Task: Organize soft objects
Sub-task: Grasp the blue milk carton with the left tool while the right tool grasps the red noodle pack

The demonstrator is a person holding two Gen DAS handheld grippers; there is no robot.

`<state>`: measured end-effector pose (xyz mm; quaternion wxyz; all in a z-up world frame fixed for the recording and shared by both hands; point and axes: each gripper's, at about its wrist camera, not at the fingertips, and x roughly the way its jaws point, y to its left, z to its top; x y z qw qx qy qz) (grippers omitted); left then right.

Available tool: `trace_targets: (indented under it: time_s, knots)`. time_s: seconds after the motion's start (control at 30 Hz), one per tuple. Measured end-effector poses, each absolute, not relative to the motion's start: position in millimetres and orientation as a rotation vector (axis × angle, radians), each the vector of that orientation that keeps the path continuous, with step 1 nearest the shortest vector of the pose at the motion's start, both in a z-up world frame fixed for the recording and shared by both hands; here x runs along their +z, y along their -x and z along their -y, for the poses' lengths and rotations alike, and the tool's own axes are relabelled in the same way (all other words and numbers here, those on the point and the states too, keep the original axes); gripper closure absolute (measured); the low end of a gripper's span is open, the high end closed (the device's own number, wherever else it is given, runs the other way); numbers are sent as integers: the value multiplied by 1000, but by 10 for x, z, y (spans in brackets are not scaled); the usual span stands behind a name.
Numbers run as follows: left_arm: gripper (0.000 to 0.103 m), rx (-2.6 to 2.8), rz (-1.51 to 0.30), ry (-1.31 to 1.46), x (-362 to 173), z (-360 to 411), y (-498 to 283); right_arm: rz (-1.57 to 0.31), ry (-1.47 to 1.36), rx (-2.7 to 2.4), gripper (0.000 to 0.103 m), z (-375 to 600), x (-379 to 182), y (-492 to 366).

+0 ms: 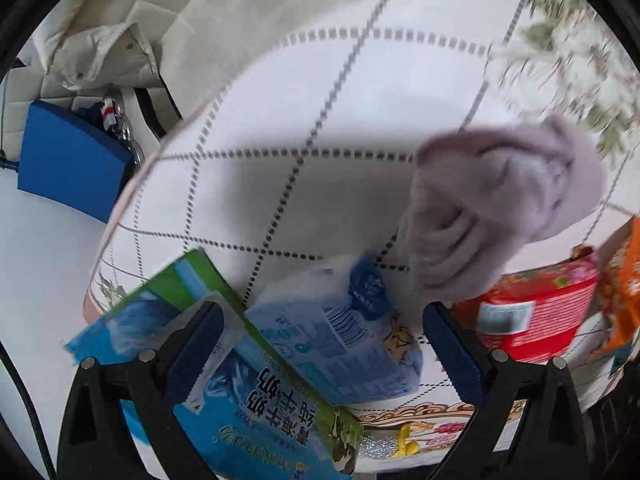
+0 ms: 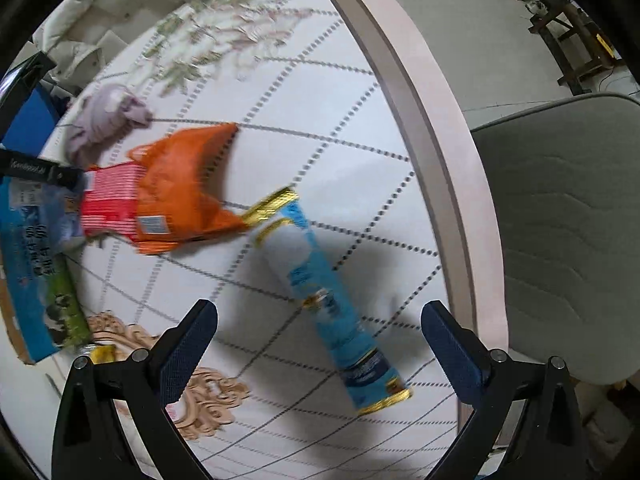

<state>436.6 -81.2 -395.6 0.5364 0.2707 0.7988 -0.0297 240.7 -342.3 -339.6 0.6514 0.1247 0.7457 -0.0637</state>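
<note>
A crumpled lilac cloth (image 1: 508, 200) lies on the white checked tablecloth (image 1: 304, 112); it also shows in the right wrist view (image 2: 104, 120). My left gripper (image 1: 320, 344) is open above a blue soft tissue pack (image 1: 340, 340) and a blue-green milk carton (image 1: 248, 392). A red packet (image 1: 532, 308) and an orange snack bag (image 2: 184, 188) lie beside the cloth. My right gripper (image 2: 320, 336) is open above a blue-and-gold tube packet (image 2: 328, 292).
The table's pink rim (image 2: 432, 152) runs down the right. A grey chair (image 2: 560, 220) stands beyond it. A cream padded jacket (image 1: 104, 52) and a blue board (image 1: 68, 160) lie off the table's left edge. A yellow clip (image 1: 406, 442) sits at the table's near edge.
</note>
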Motion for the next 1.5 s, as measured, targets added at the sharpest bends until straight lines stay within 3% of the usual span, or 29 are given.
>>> trace_targets:
  time_s: [0.2,0.27,0.3,0.4,0.53,0.63,0.83,0.97,1.23,1.27,1.33,1.37,1.5]
  knots:
    - [2,-87,-1939,-653,-4113,775,-4167,-1754,-266,-164,3,3534,-3744,-2326]
    - [12,-86,-1944,-590,-4101,755,-4078,-1765,-254,-154,8,3510,-3786,-2291]
    - [22,-88,-1933,-563,-4061,752,-4047,-1765,-255,-154,8,3497,-3782,-2279]
    - [31,-138,-1949,-452,-3994,755,-3919,-1709,-287,-106,8,3416,-3640,-2295]
    - [28,-187,-1931,-403,-3927,782,-3785,-1605,-301,0,8,3173,-3241,-2463]
    - [28,-162,-1889,-327,-3783,637,-3776,-1557,-154,183,8,2741,-2967,-2687]
    - [28,-126,-1929,-141,-3817,294,-3744,-1440,497,597,8,1844,-2977,-3028]
    - [28,-117,-1915,-154,-3877,228,-3745,-1448,751,741,8,1607,-3292,-3101]
    - [28,-101,-1921,-143,-3952,127,-3842,-1497,642,907,8,1400,-3595,-3209]
    - [28,-100,-1921,-148,-3977,182,-3870,-1515,601,910,10,1417,-3619,-3217]
    - [28,-102,-1920,-159,-3997,221,-3829,-1528,543,885,24,1484,-3682,-3200]
    - [28,-103,-1920,-159,-4005,235,-3814,-1530,525,851,42,1546,-3690,-3192]
    - [28,-107,-1920,-149,-4032,443,-3773,-1608,250,593,43,2039,-3716,-3215]
